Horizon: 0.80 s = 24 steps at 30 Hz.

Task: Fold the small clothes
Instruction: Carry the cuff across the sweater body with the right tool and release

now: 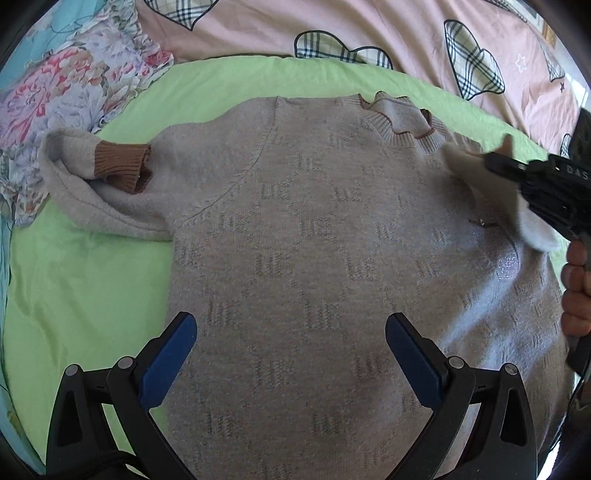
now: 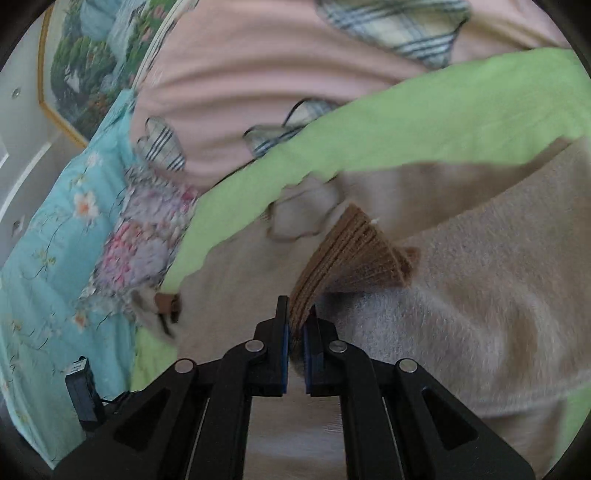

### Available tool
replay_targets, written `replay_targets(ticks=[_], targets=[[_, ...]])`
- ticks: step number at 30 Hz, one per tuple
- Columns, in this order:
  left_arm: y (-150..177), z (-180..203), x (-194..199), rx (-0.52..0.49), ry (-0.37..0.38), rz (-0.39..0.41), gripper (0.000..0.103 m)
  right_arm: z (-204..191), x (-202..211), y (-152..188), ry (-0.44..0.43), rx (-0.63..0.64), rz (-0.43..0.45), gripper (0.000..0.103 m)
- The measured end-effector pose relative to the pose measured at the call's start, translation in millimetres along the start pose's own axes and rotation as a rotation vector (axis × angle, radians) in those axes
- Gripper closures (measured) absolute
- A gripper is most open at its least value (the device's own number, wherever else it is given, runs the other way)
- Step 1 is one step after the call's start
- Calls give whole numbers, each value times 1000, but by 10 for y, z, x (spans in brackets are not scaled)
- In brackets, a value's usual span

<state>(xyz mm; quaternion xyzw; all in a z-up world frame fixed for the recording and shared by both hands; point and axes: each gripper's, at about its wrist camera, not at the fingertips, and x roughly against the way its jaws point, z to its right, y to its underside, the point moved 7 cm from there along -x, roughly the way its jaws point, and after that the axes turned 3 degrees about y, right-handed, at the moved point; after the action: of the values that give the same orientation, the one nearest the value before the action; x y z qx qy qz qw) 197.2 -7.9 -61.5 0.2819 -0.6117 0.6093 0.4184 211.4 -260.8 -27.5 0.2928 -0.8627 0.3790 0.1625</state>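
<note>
A beige knit sweater (image 1: 314, 229) lies flat on a green sheet (image 1: 85, 280), collar (image 1: 402, 122) at the far side. Its left sleeve (image 1: 107, 184) is folded inward, brown cuff (image 1: 123, 166) on top. My left gripper (image 1: 290, 332) is open and empty, hovering over the sweater's lower body. My right gripper (image 2: 297, 317) is shut on the other sleeve's brown cuff (image 2: 354, 251) and holds it lifted over the sweater body (image 2: 480, 295). In the left wrist view the right gripper (image 1: 495, 162) shows at the right edge with the pale sleeve (image 1: 491, 192) hanging from it.
A pink quilt (image 1: 369, 29) with plaid patches lies beyond the sheet. A floral cloth (image 1: 66, 77) is bunched at the far left, on a turquoise floral cover (image 2: 55, 258). A small black device (image 2: 83, 398) with a cable sits at the lower left. A framed picture (image 2: 85, 55) hangs behind.
</note>
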Motion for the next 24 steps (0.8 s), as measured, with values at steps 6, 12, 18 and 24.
replay_targets(ticks=[6, 12, 18, 24], targets=[[32, -45, -28, 16, 39, -11, 1, -443, -628, 220, -45, 61, -117, 96], [-81, 136, -202, 21, 130, -33, 1, -436, -804, 400, -129, -33, -212, 57], [-436, 470, -659, 16, 182, -51, 1, -259, -173, 343, -97, -60, -72, 53], [-894, 651, -879, -17, 181, 19, 37, -17, 421, 400, -42, -114, 44, 53]])
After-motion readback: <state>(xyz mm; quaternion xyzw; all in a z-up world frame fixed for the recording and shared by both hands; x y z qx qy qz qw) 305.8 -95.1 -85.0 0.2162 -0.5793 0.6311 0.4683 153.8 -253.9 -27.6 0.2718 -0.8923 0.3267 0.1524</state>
